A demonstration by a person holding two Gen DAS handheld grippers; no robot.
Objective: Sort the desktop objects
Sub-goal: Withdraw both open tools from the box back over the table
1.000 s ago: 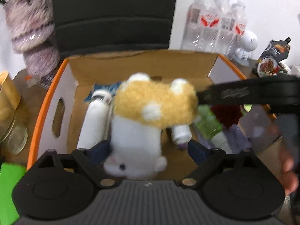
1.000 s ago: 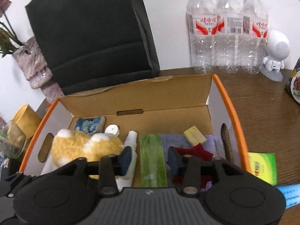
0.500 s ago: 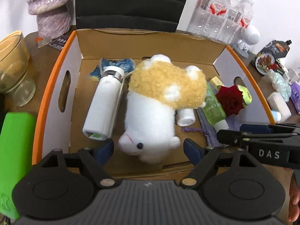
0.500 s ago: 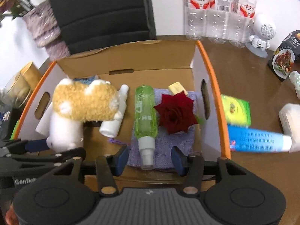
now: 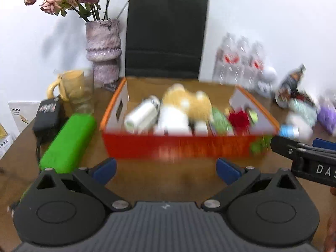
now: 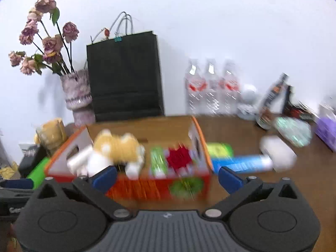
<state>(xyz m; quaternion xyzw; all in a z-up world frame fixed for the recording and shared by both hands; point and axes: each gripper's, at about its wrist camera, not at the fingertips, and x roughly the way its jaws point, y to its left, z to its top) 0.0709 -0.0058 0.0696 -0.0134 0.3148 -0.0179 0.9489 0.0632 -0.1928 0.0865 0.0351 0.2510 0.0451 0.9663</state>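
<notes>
Left gripper (image 5: 166,171): fingers spread wide, nothing between them, held above the near edge of the desk (image 5: 163,180) in front of the box.

Right gripper (image 6: 167,177): likewise spread and holding nothing, at the near edge of the desk, in front of the box's right half.

Box (image 5: 178,147): orange cardboard, open at the top, standing mid-desk; both views are blurred by motion. Contents, left to right:
- white bottle (image 5: 141,115), lying tilted toward the left wall;
- plush toy (image 5: 184,109), yellow and white, lying in the middle;
- green spray bottle (image 6: 158,159), lying lengthwise;
- red rose (image 5: 239,118), beside the right wall.

Outside the box, right side: green packet (image 6: 220,150) just beside the wall; blue tube (image 6: 241,163) in front of the packet; white pouch (image 6: 278,152) at the tube's far end.

Outside the box, left side: green case (image 5: 69,142) near the left wall; black adapter (image 5: 47,115) behind the case; glass (image 5: 78,91) further back.

Far edge of desk: vase (image 5: 104,50) with dried roses; black paper bag (image 5: 166,37) directly behind the box; water bottles (image 6: 212,88) to the right of the bag.
</notes>
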